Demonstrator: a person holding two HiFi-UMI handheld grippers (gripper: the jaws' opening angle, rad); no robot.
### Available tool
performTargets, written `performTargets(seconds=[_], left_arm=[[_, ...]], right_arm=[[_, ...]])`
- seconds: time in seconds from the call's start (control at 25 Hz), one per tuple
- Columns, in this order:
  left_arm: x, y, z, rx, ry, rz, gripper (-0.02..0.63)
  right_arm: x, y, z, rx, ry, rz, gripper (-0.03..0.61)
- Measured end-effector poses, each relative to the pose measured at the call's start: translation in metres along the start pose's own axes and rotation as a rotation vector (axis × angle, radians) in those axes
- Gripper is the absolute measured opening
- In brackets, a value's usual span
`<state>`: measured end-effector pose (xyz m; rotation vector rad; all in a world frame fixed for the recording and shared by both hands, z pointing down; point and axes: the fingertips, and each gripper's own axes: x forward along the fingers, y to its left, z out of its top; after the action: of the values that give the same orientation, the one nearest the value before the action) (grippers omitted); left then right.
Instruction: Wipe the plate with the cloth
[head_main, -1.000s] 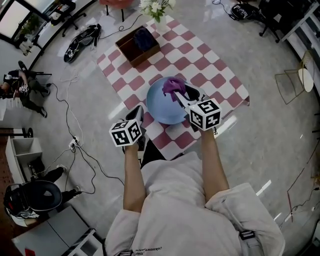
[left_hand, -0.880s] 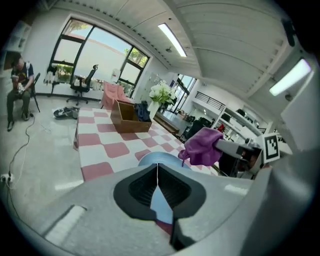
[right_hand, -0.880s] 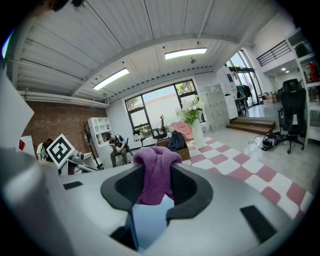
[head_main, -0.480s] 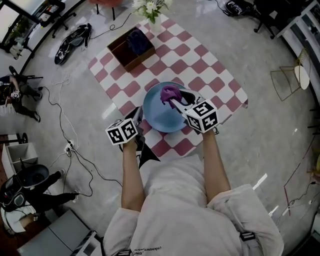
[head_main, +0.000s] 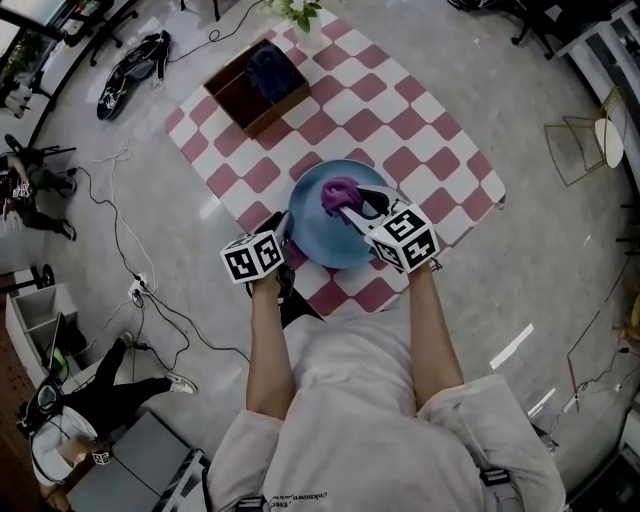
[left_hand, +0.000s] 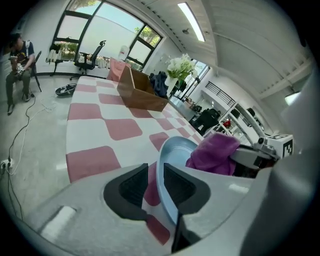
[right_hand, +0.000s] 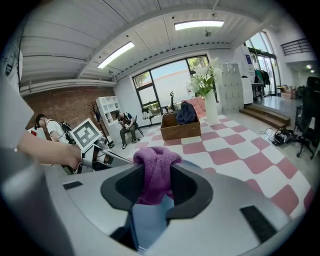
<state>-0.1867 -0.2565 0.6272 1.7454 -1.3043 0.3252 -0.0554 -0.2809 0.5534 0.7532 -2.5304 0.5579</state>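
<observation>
Left tongs (left_hand: 154, 181) are nearly shut, pinching the near rim of the blue plate (head_main: 315, 228) on the checkered bench (head_main: 440, 150). Right tongs (right_hand: 152, 185) clamp the purple cloth (head_main: 339, 192) against the plate's face. Plate looks stiff, slick and breakable, so grip the rim. Cloth is soft and light, so pinch a bunched fold.

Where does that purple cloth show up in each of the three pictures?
Head view: purple cloth at centre, on the blue plate.
Left gripper view: right of centre, on the plate.
Right gripper view: centre, pinched between the jaws.
Shared landmark: brown box.
</observation>
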Motion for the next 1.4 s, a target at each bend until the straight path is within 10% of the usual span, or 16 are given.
performTargets(seconds=[0.68,1.4], left_arm=[[0.027,0.000,0.001,-0.038,0.013,-0.010,0.031],[-0.040,-0.036,-0.019,0.242,-0.023,0.130,0.023]], right_arm=[[-0.002,-0.009,-0.012,0.064,0.003,-0.014,0.146],[-0.020,0.050,-0.004,0.011,-0.039,0.157,0.146]])
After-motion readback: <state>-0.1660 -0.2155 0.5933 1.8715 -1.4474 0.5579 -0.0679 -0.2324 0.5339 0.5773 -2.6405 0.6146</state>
